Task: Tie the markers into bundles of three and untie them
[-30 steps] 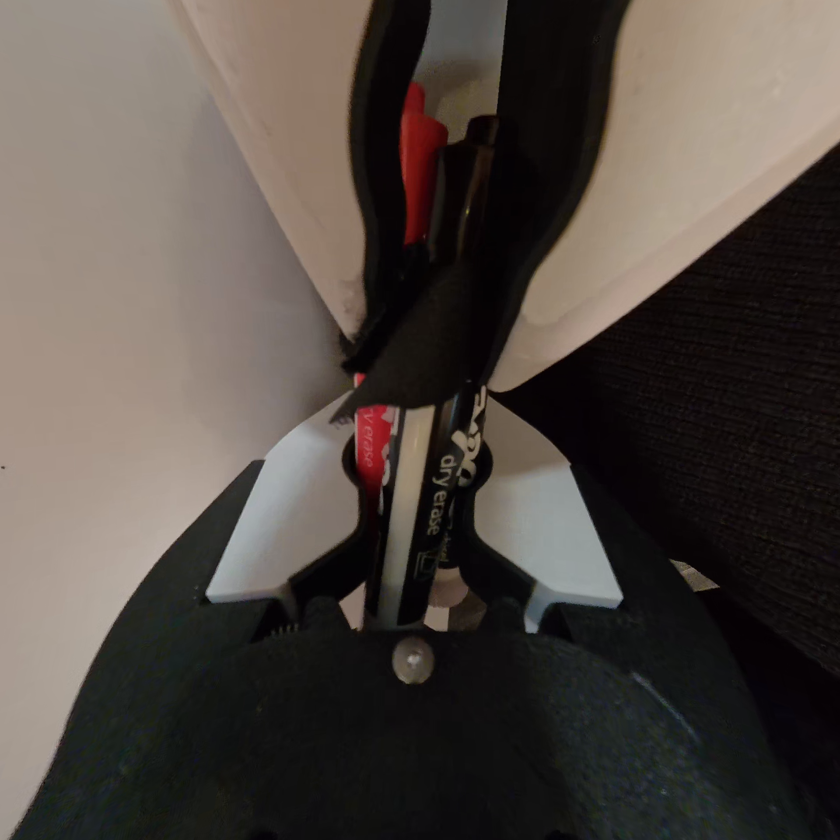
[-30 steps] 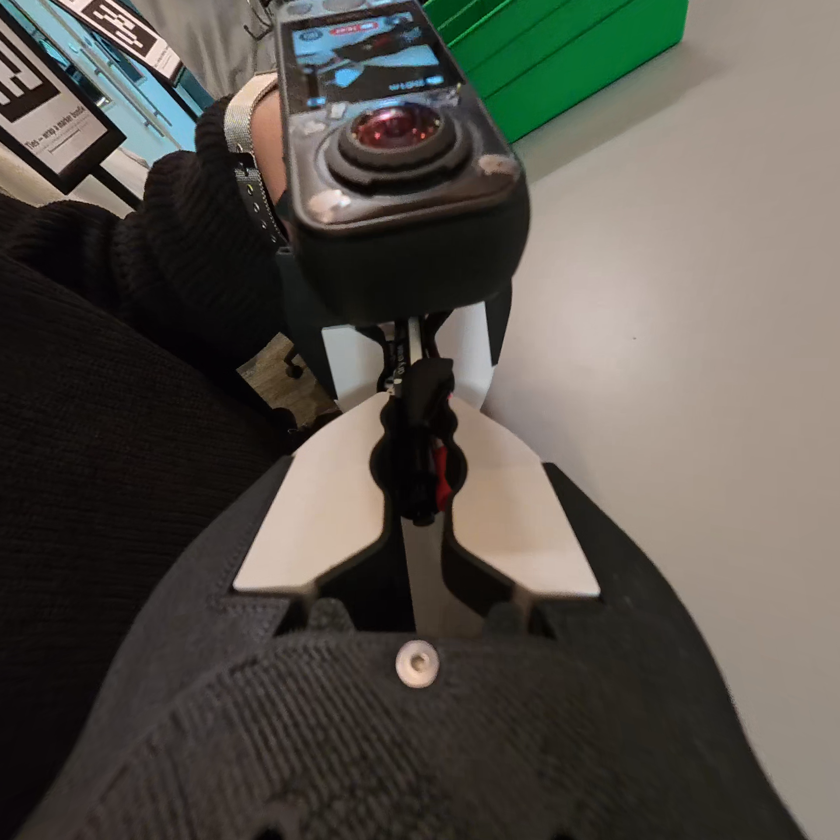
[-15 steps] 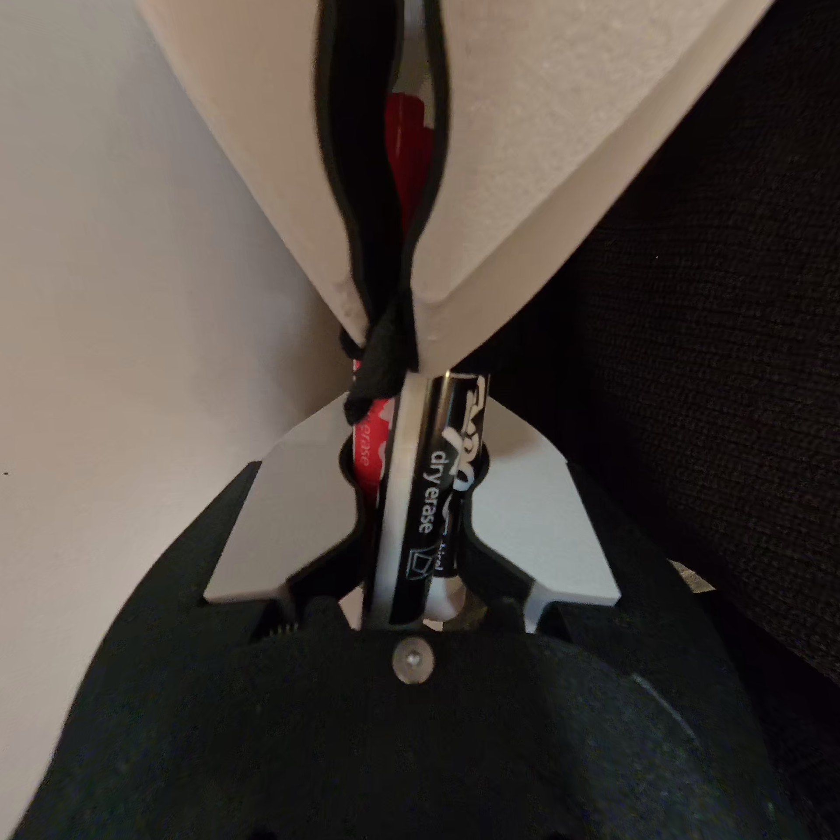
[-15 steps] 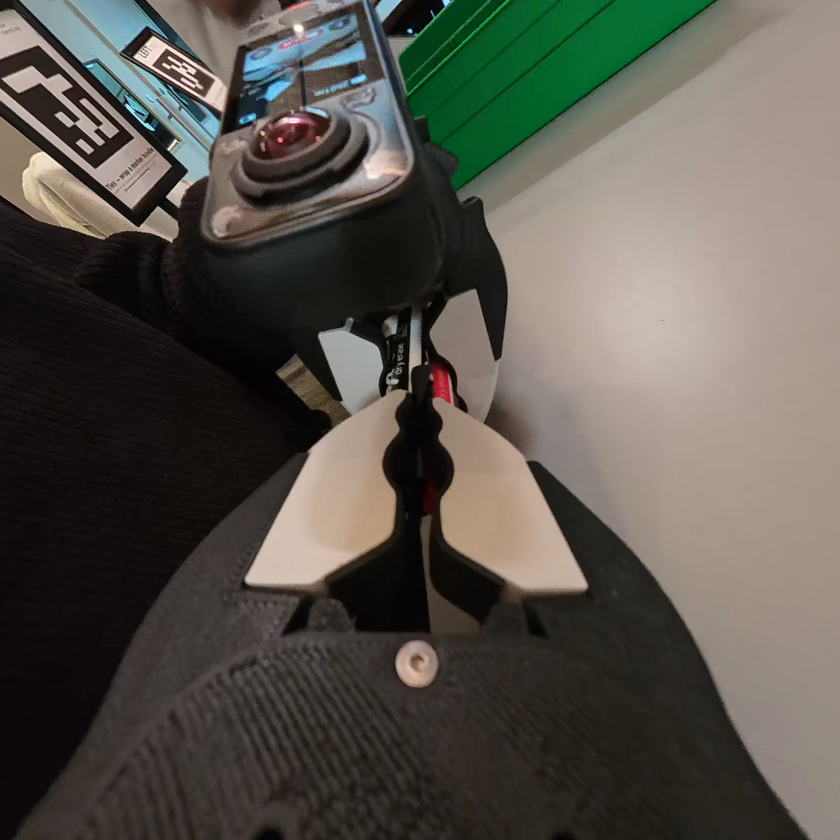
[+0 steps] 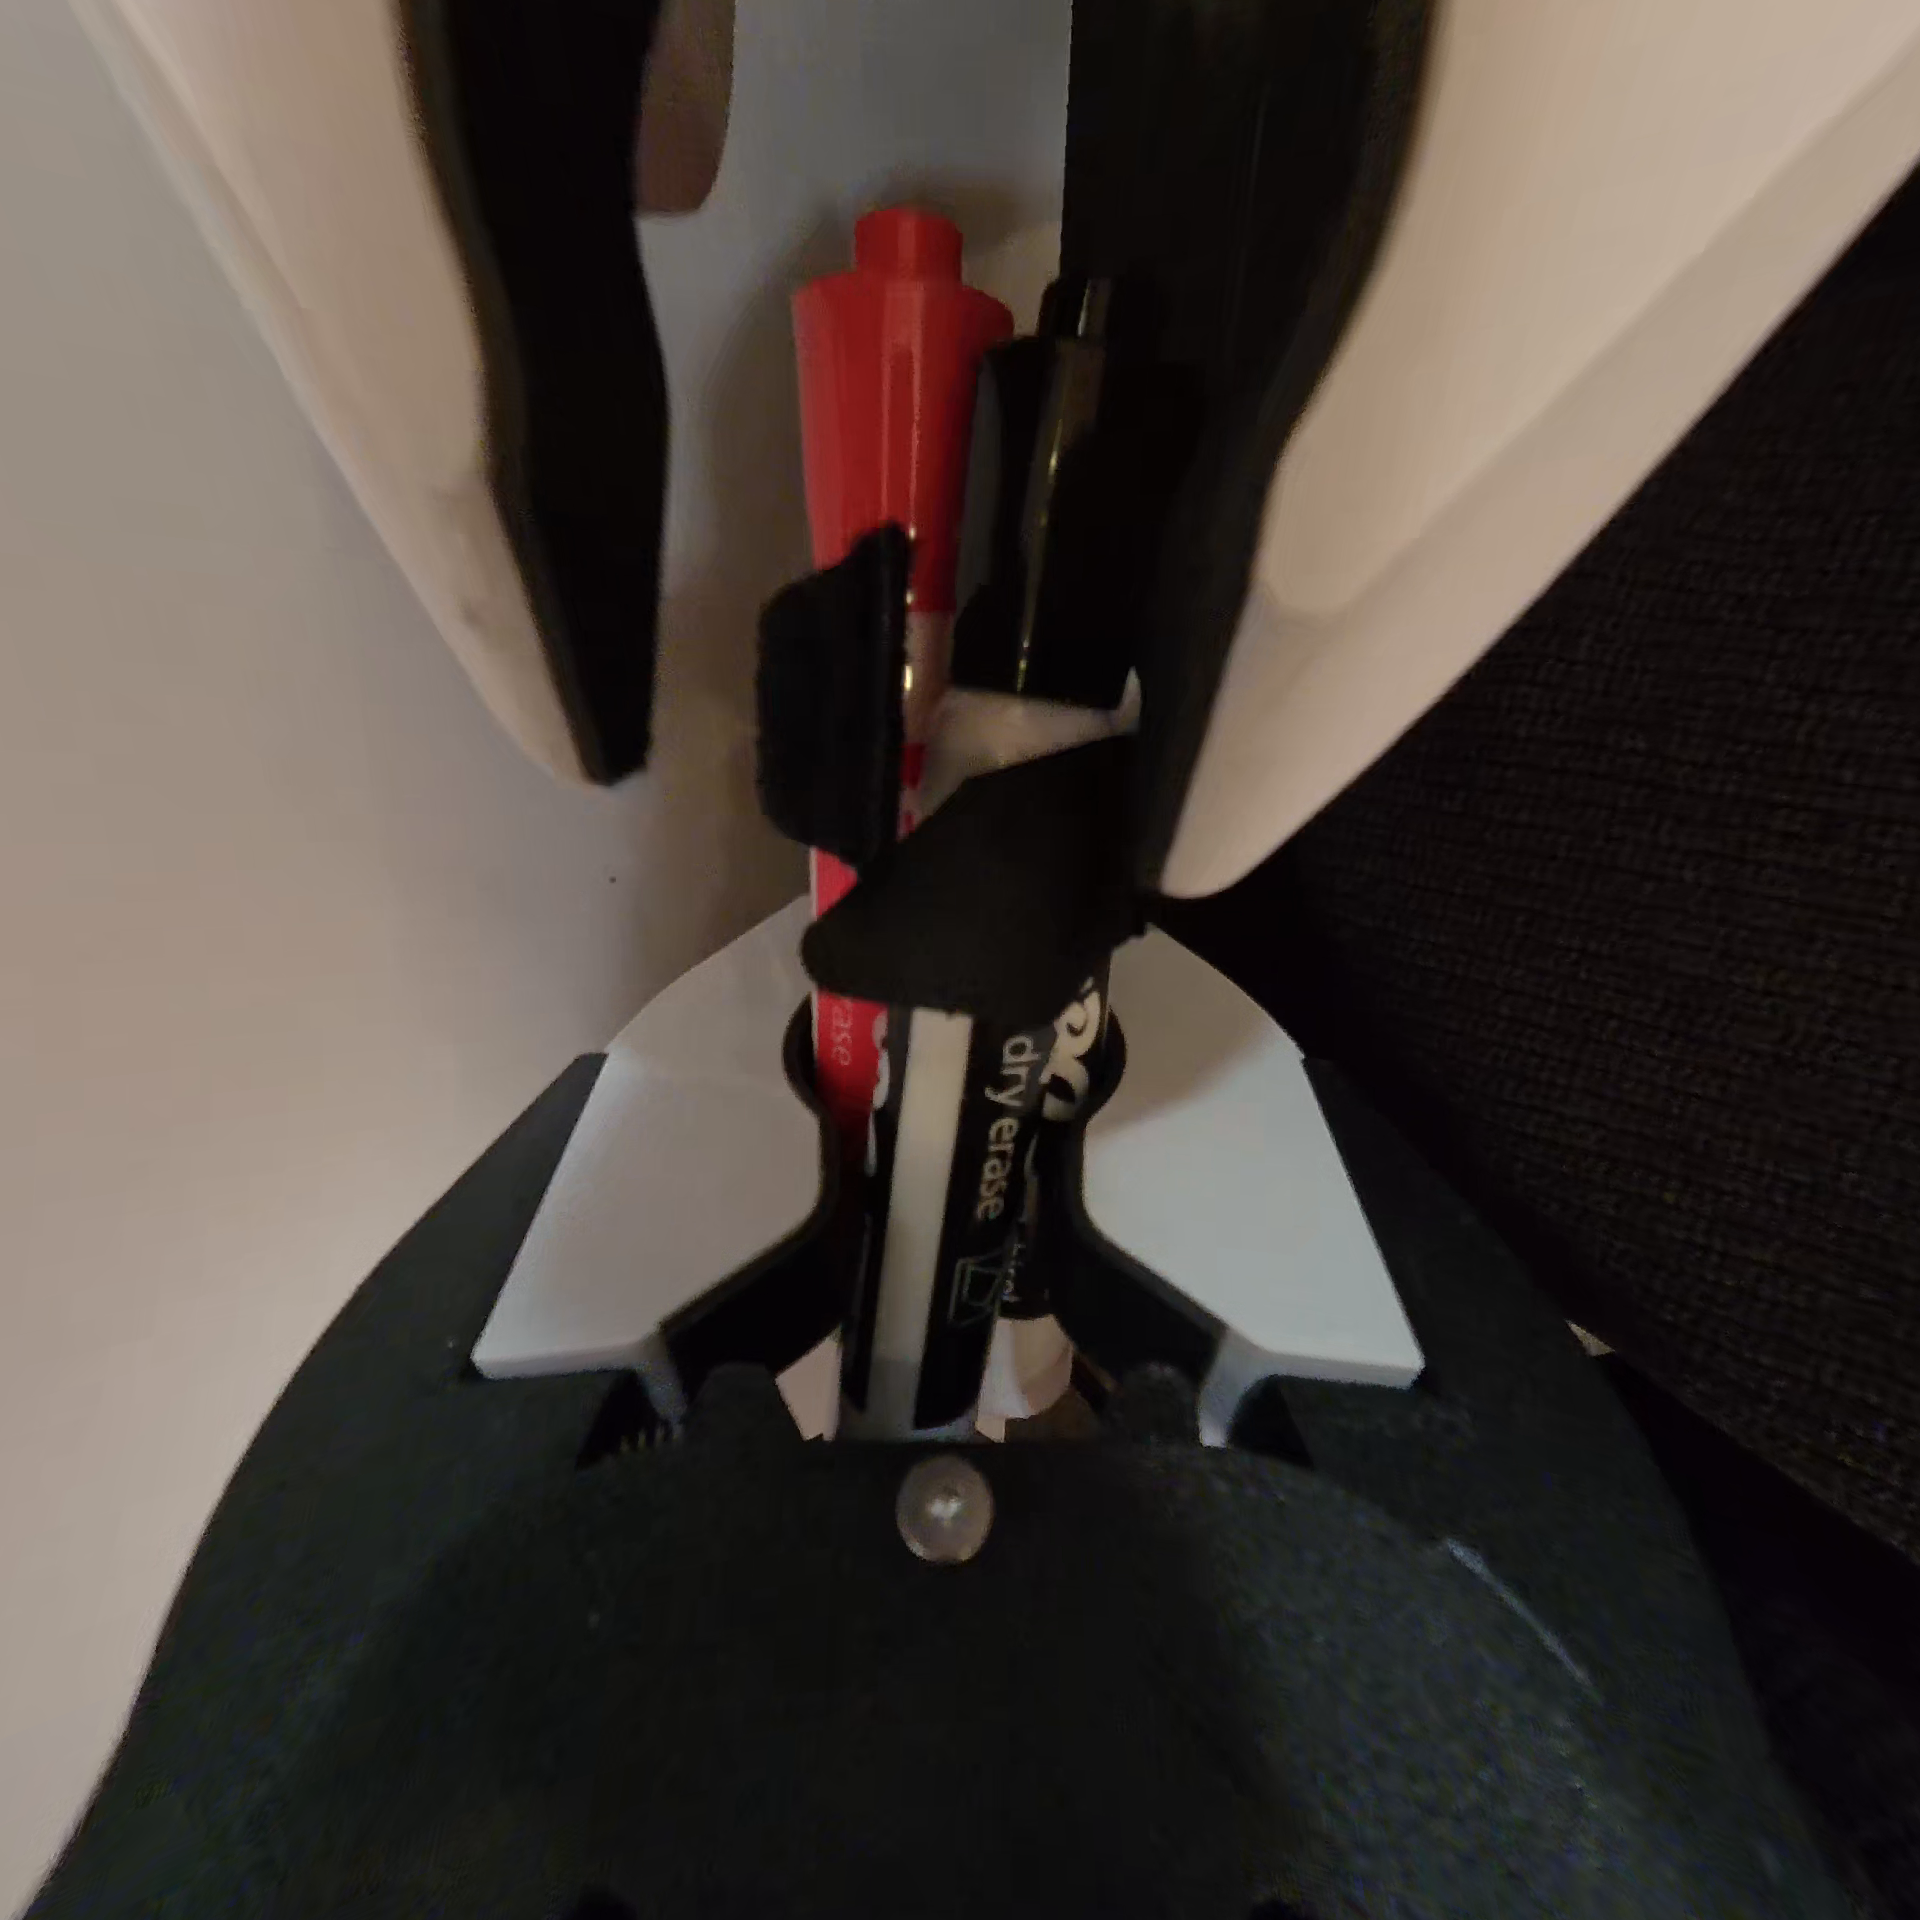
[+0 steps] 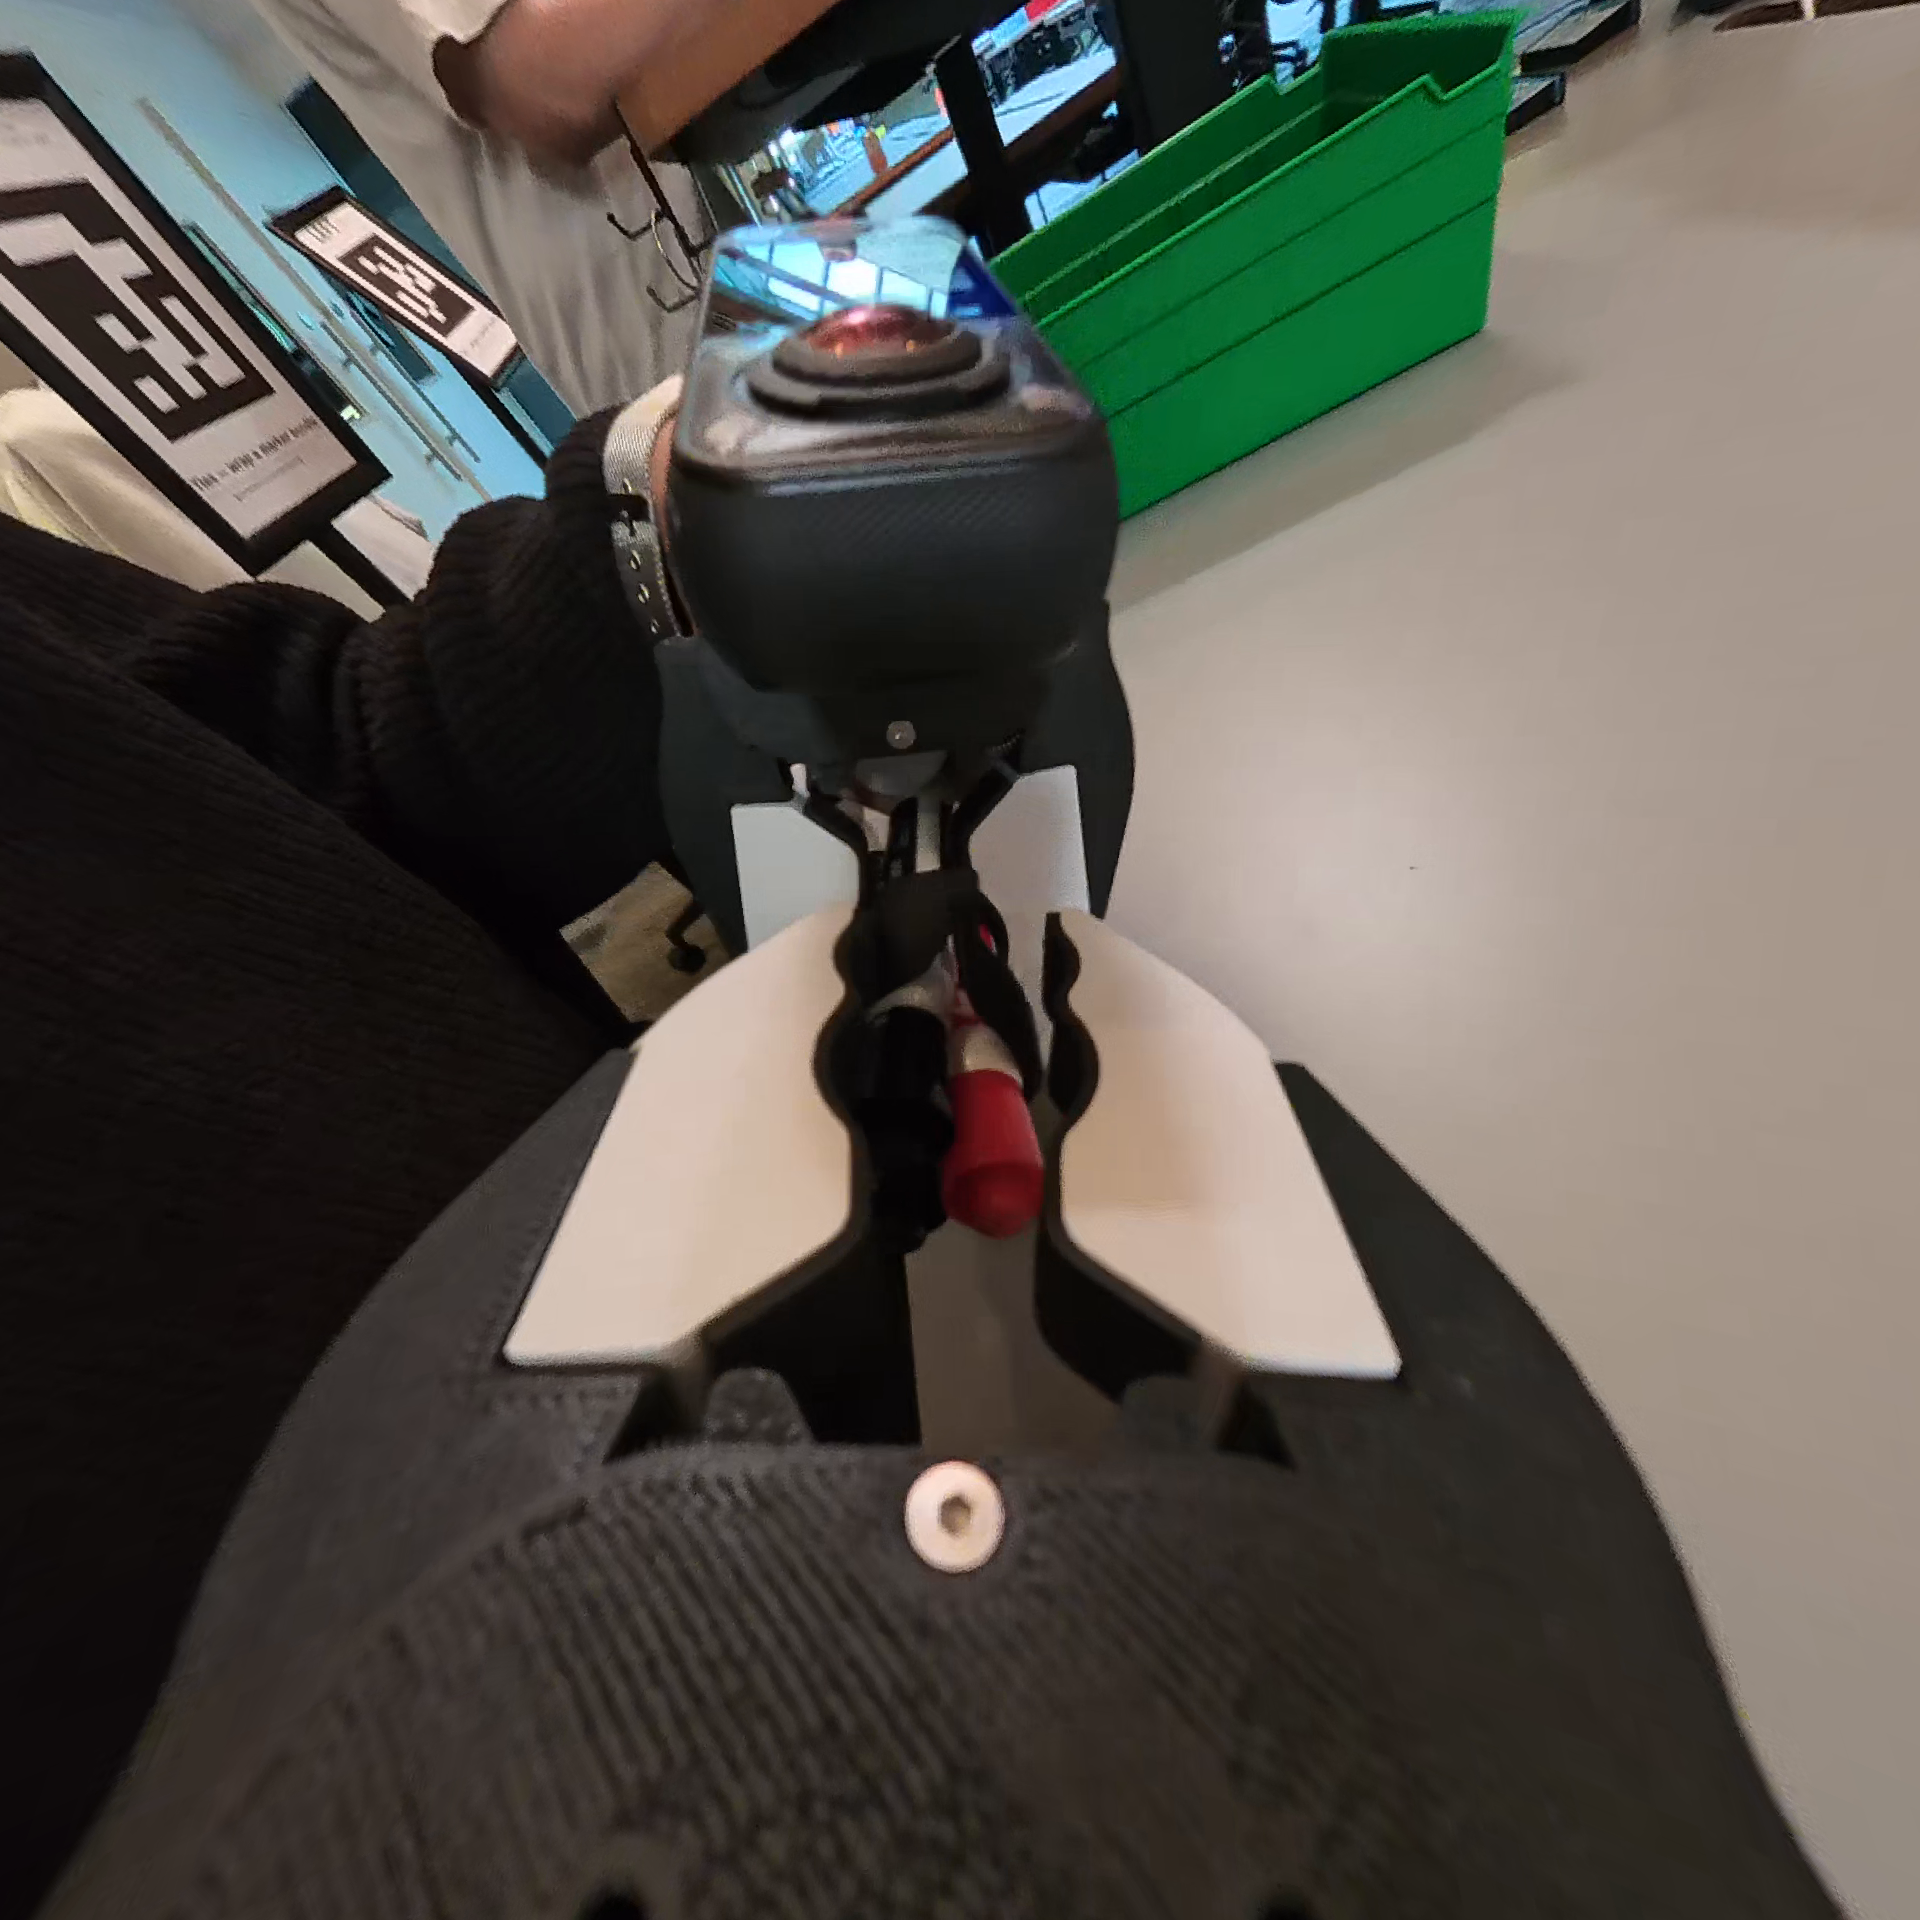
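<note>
Left gripper (image 5: pixel 956 1049) clamped tight on the marker bundle (image 5: pixel 935 1143), right gripper (image 6: pixel 951 997) spread wide around its capped ends, gripping nothing

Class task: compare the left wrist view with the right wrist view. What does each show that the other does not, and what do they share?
Left wrist view only: the markers' printed barrels clamped in the left gripper.

Right wrist view only: green bins, framed signs, and the left gripper's camera.

Both: the red-capped marker, the black strap, the open right gripper, and the table.
</note>
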Available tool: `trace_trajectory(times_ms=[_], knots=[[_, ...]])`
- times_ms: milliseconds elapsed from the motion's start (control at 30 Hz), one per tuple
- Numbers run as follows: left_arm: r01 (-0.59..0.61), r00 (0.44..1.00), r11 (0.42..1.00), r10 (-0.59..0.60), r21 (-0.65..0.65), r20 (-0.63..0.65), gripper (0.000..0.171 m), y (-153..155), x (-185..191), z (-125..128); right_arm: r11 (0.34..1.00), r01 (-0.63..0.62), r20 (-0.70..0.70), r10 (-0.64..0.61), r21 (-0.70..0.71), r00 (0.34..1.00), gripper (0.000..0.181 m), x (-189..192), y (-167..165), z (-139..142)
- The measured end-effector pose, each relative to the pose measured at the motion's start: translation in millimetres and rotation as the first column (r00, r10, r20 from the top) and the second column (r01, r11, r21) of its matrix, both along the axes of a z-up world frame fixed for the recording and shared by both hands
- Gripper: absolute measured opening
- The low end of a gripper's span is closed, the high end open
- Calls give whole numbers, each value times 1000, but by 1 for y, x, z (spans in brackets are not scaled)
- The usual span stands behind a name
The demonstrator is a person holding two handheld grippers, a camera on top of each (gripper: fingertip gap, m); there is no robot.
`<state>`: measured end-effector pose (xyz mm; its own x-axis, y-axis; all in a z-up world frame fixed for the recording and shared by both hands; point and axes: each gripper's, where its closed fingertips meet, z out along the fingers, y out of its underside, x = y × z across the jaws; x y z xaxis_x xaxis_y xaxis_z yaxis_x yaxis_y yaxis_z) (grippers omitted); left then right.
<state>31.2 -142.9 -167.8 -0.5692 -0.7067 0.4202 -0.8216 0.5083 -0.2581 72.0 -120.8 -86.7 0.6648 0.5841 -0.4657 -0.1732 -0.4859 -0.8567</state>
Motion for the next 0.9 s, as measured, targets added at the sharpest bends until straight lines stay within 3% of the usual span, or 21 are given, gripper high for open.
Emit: trace_trajectory(times_ms=[200, 367, 567, 733, 900], knots=[[-1, 1000, 1000, 1, 19, -15, 43, 1, -2, -2, 998, -37, -79, 34, -41, 996, 42, 2, -4, 3], [1, 1000, 1000, -1, 31, -14, 43, 2, -2, -3, 999, -28, 10, 29, -32, 1000, 45, -1, -4, 3], [-14, 1000, 999, 14, 32, -9, 43, 6, -1, -1, 999, 18, 18, -19, 45, 1000, 29, 4, -7, 28], [-18, 1000, 999, 18, 29, -7, 43, 7, -1, -1, 999, 17, 40, -16, -32, 999, 37, -1, -5, 11], [-30, 999, 999, 30, 28, -12, 44, 10, -1, -3, 999, -7, 60, 9, -36, 998, 28, -9, -8, 15]])
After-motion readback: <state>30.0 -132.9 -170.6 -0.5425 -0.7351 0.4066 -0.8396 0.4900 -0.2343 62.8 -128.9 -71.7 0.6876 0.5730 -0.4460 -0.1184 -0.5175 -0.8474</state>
